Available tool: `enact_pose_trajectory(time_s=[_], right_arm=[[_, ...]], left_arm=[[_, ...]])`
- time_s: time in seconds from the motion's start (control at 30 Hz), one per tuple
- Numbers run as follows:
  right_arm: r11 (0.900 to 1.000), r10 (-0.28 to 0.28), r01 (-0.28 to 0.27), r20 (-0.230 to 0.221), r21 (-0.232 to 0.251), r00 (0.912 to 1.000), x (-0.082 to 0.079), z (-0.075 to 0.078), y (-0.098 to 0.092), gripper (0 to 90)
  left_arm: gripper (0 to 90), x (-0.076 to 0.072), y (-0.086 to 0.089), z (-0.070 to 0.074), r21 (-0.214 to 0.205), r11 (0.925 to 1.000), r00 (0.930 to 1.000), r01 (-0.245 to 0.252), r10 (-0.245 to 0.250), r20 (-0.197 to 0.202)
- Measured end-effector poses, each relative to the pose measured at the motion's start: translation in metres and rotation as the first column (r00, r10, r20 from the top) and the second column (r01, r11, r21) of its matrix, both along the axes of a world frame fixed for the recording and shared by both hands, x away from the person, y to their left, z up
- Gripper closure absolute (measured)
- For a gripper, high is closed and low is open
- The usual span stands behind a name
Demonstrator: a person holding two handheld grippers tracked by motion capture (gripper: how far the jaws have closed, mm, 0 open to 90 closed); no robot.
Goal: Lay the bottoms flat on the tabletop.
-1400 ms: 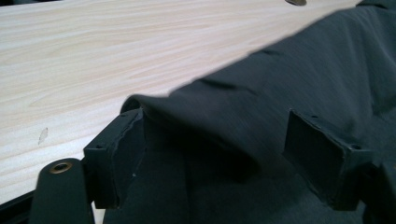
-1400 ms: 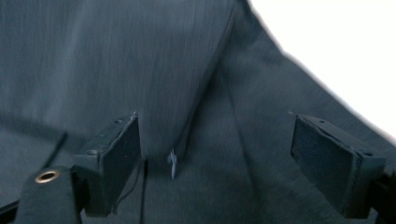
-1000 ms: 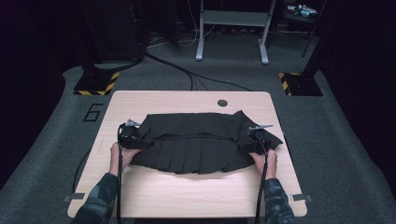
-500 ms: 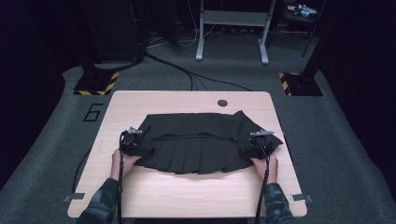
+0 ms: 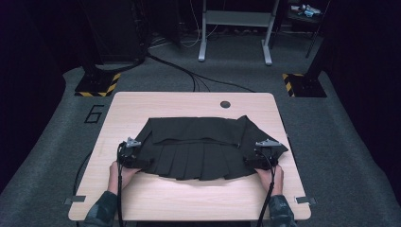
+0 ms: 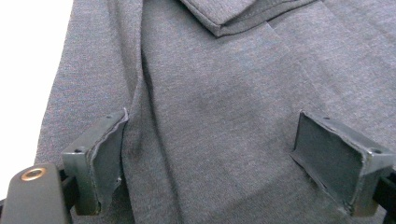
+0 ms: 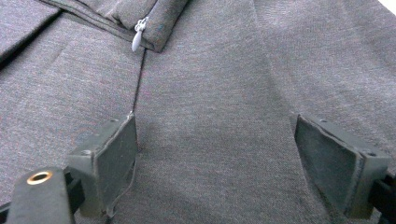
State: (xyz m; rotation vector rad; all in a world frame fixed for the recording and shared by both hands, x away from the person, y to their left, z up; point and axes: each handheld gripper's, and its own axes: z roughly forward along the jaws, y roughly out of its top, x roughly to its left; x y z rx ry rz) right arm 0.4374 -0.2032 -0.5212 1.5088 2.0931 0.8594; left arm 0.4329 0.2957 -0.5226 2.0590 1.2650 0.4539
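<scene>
Left gripper [image 5: 142, 163] is seen at the lower left edge of the dark pleated skirt [image 5: 208, 149]; in the left gripper view its jaws are spread wide over grey cloth, nothing pinched between the pads, a lengthwise fold of fabric running just beside one jaw. Right gripper [image 5: 249, 161] is placed at the skirt's lower right edge, near the right corner; in the right gripper view its jaws are likewise held wide apart above flat cloth, no fabric caught. A small zipper pull [image 7: 136, 36] is noted farther ahead of those jaws, at the end of a seam. Each gripper is held by a hand [image 5: 119, 173] entering from the near table edge, a cable trailing back along the forearm. The skirt is spread flat across the middle of the light wooden table [image 5: 189, 198], waistband toward the far side, hem toward the person. A round grommet hole [image 5: 225, 104] is seen near the table's far edge.
</scene>
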Motion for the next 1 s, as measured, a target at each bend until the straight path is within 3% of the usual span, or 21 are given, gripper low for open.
enact_pose_trajectory(time_s=[0.27,0.6,1.0], right_arm=[[0.9998,0.019,-0.019,0.0,-0.002,0.9998,-0.024,0.0,0.0,13.8],[0.9993,0.038,-0.038,0.005,-0.006,0.9993,-0.052,-0.001,-0.001,13.8],[0.9986,0.053,-0.053,0.008,-0.007,0.9985,-0.087,-0.002,-0.001,13.8]], left_arm=[[13.1,-0.028,0.005,0.001,0.022,0.9992,0.9995,0.032,-0.032,-0.004],[13.6,-0.069,0.005,-0.005,-0.019,0.9998,0.999,0.003,-0.002,0.044],[13.5,-0.106,0.009,-0.005,-0.016,0.9998,0.9991,0.015,-0.015,0.04]])
